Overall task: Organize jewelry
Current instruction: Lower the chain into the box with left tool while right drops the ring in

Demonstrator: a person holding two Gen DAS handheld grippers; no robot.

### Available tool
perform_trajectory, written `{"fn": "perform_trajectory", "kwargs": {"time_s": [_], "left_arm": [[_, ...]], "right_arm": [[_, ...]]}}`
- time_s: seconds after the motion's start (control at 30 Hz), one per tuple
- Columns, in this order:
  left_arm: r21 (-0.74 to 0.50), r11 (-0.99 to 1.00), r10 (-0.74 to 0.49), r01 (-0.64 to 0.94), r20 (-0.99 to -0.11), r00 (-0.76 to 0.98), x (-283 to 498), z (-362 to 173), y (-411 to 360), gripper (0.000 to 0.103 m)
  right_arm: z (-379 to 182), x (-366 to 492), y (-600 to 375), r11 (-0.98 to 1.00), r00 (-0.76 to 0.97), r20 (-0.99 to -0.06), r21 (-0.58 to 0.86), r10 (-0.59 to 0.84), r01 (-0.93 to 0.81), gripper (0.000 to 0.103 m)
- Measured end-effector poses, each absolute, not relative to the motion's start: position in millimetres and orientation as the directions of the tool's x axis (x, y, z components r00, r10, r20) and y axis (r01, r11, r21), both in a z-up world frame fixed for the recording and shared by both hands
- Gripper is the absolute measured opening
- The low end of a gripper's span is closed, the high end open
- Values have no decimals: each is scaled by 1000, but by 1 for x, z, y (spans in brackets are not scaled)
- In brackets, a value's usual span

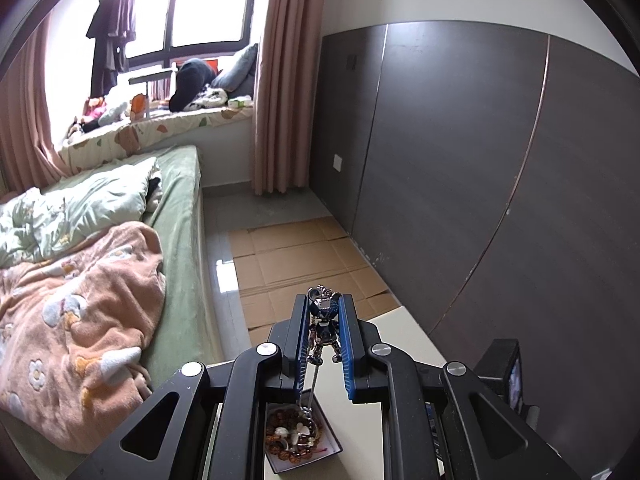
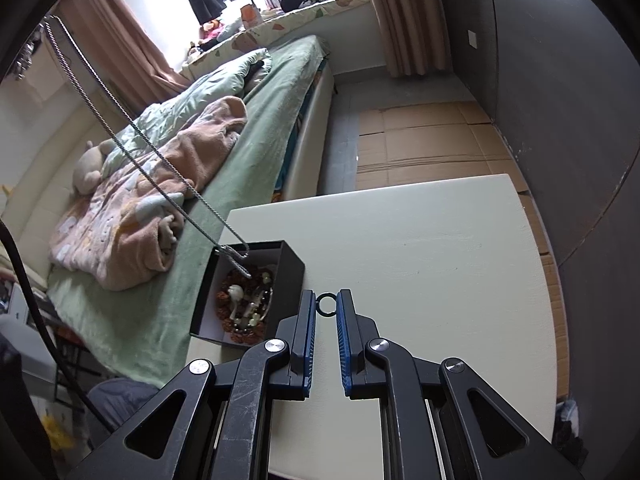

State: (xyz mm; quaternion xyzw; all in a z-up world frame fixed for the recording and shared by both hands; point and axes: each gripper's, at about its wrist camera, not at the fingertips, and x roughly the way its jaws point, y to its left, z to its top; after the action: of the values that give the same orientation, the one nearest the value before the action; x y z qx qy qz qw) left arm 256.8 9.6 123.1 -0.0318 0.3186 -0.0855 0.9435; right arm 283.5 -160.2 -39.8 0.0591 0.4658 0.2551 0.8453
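My left gripper [image 1: 325, 300] is shut on a blue and silver robot-shaped pendant [image 1: 325, 320], held high above the table. Its silver chain [image 1: 310, 394] hangs down into a black jewelry box [image 1: 304, 440] that holds beaded bracelets. In the right wrist view the chain [image 2: 132, 128] runs down from the upper left into the same box [image 2: 292, 264], its lower end resting on the beads [image 2: 248, 300]. My right gripper [image 2: 326, 300] is shut on a small black ring [image 2: 326, 306], just right of the box, above the white table [image 2: 420, 248].
A bed with green sheet [image 2: 256, 168] and pink blanket [image 2: 160, 200] lies left of the table. Flattened cardboard [image 2: 420, 140] covers the floor beyond the table. A dark panelled wall [image 1: 460, 160] runs along the right. A dark object [image 1: 504, 368] stands at the table's right.
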Motion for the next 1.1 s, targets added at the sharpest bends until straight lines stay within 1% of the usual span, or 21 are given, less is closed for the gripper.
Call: {"fn": "perform_trajectory", "kwargs": {"time_s": [0.3, 0.6, 0.7, 0.8, 0.83, 0.87, 0.9, 0.93, 0.97, 1.0, 1.1], "left_arm": [[-173, 976, -211, 129, -634, 744, 274, 84, 18, 15], [-222, 969, -236, 107, -709, 664, 284, 24, 25, 15], [-255, 963, -252, 87, -737, 627, 288, 1, 27, 15], [-305, 949, -297, 85, -767, 569, 292, -19, 29, 17], [-322, 944, -310, 76, -780, 544, 292, -26, 31, 18], [-331, 941, -314, 66, -788, 529, 293, -31, 33, 25], [-338, 940, -314, 50, -795, 519, 291, -35, 37, 37], [-343, 939, -313, 41, -794, 521, 289, -37, 41, 43], [-347, 937, -311, 33, -789, 530, 286, -38, 45, 52], [-351, 936, -307, 24, -782, 543, 282, -37, 49, 54], [-355, 935, -294, -4, -779, 553, 270, -37, 64, 54]], "right_arm": [[-43, 277, -149, 856, 435, -749, 347, 499, -384, 12], [-49, 279, -137, 843, 421, -742, 371, 522, -390, 12], [-51, 281, -132, 846, 423, -745, 367, 516, -387, 12], [-51, 282, -126, 844, 420, -743, 372, 520, -387, 12], [-51, 283, -124, 844, 420, -744, 371, 520, -388, 12], [-50, 283, -123, 843, 419, -744, 370, 520, -390, 12], [-50, 283, -121, 843, 418, -745, 368, 520, -392, 12], [-49, 283, -120, 842, 416, -746, 367, 520, -395, 12], [-49, 283, -118, 842, 415, -747, 366, 520, -397, 12], [-49, 283, -116, 841, 414, -747, 364, 520, -400, 12], [-48, 285, -109, 838, 410, -748, 361, 522, -408, 12]]}}
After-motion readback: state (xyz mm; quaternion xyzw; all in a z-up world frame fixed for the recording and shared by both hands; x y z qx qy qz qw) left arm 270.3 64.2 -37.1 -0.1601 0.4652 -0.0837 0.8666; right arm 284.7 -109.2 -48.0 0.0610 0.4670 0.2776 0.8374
